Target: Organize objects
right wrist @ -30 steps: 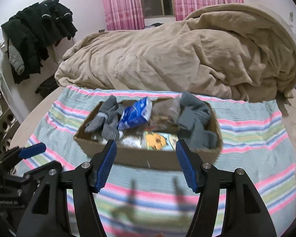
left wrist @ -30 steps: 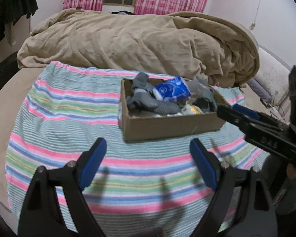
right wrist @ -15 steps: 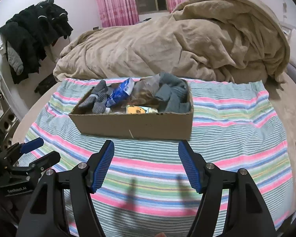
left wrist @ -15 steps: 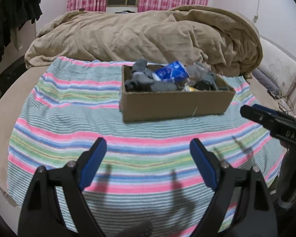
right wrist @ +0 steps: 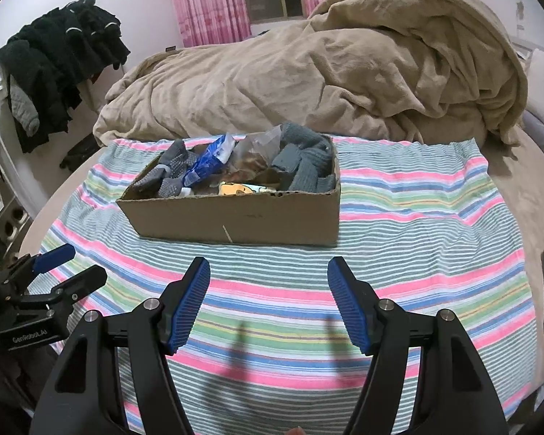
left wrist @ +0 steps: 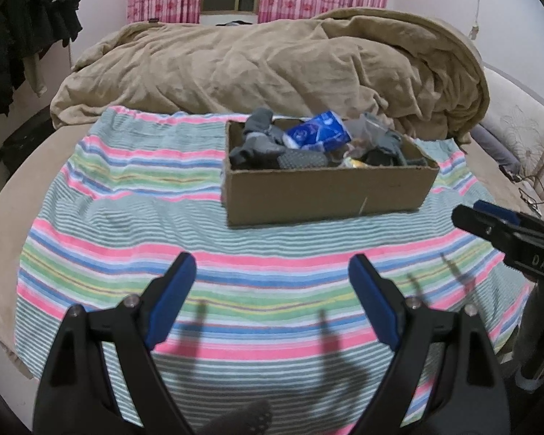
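Cardboard, plain brown and stiff-sided, makes up the open box (left wrist: 330,192) that sits ahead of both your tools on the bed. A second ago the box filled the space right past the tips; both views have since pulled back, so a broad band of striped towel (left wrist: 127,246) now lies between the tips and the box's near wall. Nothing came out with you. I read that as a reset: sorting has not really begun, and you'll need another approach to pick anything.

Your left hand-held gripper (left wrist: 272,286) has its blue pads spread wide, nothing between them. Your right hand-held gripper (right wrist: 268,290) is likewise apart and empty; its ribbed blue pads (right wrist: 190,304) look grippy enough for fabric.

Inside the box the load is heaped above the rim. On the side nearer your left tool lie grey socks (right wrist: 167,174) with rubbery dots on the sole, soft and floppy. Leaning on them is a blue-and-white packet (right wrist: 208,161), glossy and crinkled. Beyond it sits a clear plastic bag (right wrist: 252,154), then a thick knitted grey bundle (right wrist: 304,161) toward the right. A flat yellow-printed packet (right wrist: 237,189) lies low against the near wall.

A rumpled tan blanket (right wrist: 308,72) fills the bed behind.
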`<state>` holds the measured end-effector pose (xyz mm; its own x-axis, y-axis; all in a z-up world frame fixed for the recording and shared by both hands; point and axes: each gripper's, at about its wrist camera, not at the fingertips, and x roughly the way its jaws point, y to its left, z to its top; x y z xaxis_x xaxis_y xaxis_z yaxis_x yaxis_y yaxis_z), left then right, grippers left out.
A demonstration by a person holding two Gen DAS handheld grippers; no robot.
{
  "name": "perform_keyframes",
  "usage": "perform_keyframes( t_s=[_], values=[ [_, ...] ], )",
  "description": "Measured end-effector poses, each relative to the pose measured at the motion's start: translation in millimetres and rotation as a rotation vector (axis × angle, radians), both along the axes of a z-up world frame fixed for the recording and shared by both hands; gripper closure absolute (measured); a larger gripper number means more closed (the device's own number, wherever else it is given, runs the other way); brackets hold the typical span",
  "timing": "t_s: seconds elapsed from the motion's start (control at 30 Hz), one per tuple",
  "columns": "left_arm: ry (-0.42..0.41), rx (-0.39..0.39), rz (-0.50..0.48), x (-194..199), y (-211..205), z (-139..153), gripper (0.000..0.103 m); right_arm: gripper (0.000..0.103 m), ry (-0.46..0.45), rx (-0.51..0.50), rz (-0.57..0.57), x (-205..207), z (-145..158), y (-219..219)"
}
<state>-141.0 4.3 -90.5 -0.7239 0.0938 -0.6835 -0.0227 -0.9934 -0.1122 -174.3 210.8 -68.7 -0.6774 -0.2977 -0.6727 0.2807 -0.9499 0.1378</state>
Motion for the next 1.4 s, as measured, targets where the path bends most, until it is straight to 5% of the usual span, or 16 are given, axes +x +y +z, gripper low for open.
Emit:
perform_keyframes(
  t_s=[1.4],
  values=[
    [0.017,-0.004,0.000,4.4,0.4,5.8,0.016,0.033,0.014,-0.002,0.016,0.6,0.1,-8.6]
  ],
)
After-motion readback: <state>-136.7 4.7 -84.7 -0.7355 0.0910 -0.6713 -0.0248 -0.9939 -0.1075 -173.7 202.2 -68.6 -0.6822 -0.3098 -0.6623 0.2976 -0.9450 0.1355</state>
